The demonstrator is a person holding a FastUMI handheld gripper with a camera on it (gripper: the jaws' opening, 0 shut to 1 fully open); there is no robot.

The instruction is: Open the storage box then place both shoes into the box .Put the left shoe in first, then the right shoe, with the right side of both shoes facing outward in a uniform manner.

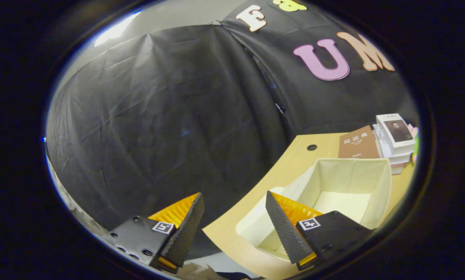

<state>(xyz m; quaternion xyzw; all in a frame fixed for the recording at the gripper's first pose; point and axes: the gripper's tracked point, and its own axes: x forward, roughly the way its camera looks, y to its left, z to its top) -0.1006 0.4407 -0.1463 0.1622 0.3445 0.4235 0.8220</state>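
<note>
Fingers (193, 229) spread wide, nothing between them; gripper (234, 229) sits at the box's near corner; box (380, 186) open, just ahead of the right finger on the table (290, 159); books (392, 136) beyond the box.

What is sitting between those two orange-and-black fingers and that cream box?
Nothing visible. The gripper is open and empty, and the cream fabric storage box stands open on the wooden table just beyond one finger.

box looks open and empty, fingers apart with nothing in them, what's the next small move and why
Probably swing away to find the left shoe: the cream fabric storage box on the light wooden table stands open and empty, and the gripper is open, holding nothing.
</note>
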